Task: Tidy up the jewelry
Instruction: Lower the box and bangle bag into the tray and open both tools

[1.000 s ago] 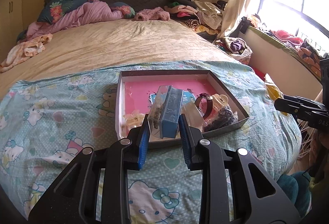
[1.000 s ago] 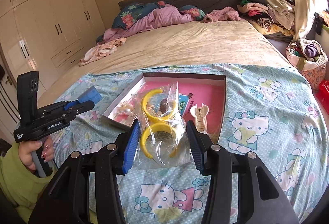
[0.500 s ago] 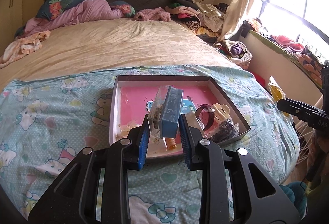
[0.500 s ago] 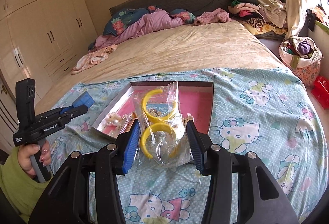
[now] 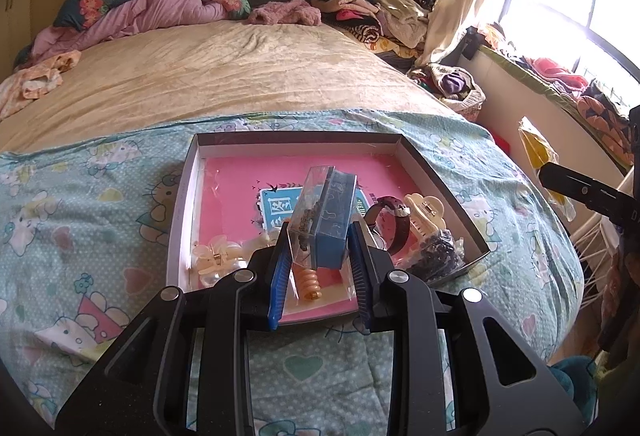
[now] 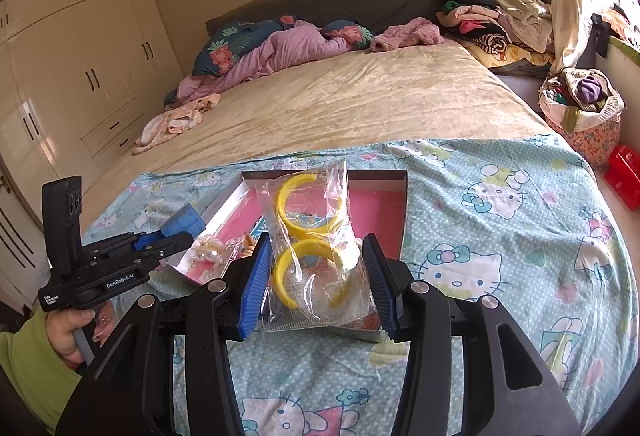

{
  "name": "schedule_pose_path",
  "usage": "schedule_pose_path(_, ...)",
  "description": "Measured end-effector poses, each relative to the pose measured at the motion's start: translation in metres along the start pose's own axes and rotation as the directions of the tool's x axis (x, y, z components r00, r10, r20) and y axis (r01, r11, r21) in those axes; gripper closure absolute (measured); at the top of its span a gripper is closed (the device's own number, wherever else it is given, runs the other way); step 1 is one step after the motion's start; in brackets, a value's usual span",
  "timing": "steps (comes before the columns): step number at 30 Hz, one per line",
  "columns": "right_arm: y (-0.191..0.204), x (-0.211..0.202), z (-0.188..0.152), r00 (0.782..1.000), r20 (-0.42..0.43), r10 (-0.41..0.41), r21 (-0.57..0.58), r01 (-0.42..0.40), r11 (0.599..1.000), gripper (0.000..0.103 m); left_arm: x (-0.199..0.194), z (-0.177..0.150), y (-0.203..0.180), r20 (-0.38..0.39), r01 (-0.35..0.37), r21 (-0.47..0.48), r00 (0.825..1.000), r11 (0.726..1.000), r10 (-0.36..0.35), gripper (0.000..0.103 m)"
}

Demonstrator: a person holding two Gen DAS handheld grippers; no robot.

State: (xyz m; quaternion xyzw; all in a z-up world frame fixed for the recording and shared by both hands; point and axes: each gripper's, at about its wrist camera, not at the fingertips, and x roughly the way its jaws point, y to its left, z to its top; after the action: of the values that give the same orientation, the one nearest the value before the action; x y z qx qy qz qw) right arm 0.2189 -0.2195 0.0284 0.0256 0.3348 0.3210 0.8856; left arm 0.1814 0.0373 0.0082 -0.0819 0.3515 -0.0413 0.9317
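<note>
My left gripper (image 5: 319, 270) is shut on a clear and blue jewelry box (image 5: 326, 220), held above the near edge of a shallow pink-lined tray (image 5: 440, 176) on the bed. The tray holds a watch (image 5: 390, 220), a cream hair claw (image 5: 426, 210), dark beads (image 5: 436, 256), a pale clip (image 5: 214, 256) and an orange spiral tie (image 5: 308, 282). My right gripper (image 6: 318, 282) is shut on a clear bag of yellow bangles (image 6: 310, 240), above the tray's (image 6: 396, 236) near edge. The left gripper (image 6: 160, 240) also shows in the right wrist view.
The tray lies on a teal Hello Kitty blanket (image 5: 80, 220) at the foot of a beige bed (image 5: 224, 72). Pillows and clothes are piled at the headboard (image 6: 288, 44). A laundry basket (image 6: 580, 116) and red box (image 6: 624, 176) stand on the floor at right. Wardrobes (image 6: 80, 76) are on the left.
Both grippers have drawn back and risen a little from the tray, each still holding its item. The orange spiral tie has come into view below the box.
</note>
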Motion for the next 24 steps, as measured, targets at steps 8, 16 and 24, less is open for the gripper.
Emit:
schedule_pose_path(8, -0.009, 0.016, -0.002, 1.0, -0.015, -0.009, 0.019, 0.01, 1.0, 0.058, 0.021, -0.001, -0.002, -0.029, -0.002, 0.001, 1.0, 1.0, 0.002, 0.083)
schedule_pose_path(16, -0.015, 0.034, -0.006, 0.999, -0.047, -0.011, 0.029, 0.012, 1.0, 0.058, 0.039, -0.004, -0.002, -0.062, 0.0, -0.001, 0.998, 1.0, 0.0, 0.083)
schedule_pose_path(24, -0.023, 0.052, -0.012, 0.996, -0.088, -0.019, 0.041, 0.022, 0.999, 0.058, 0.052, -0.008, -0.004, -0.087, 0.0, 0.001, 0.996, 1.0, 0.0, 0.083)
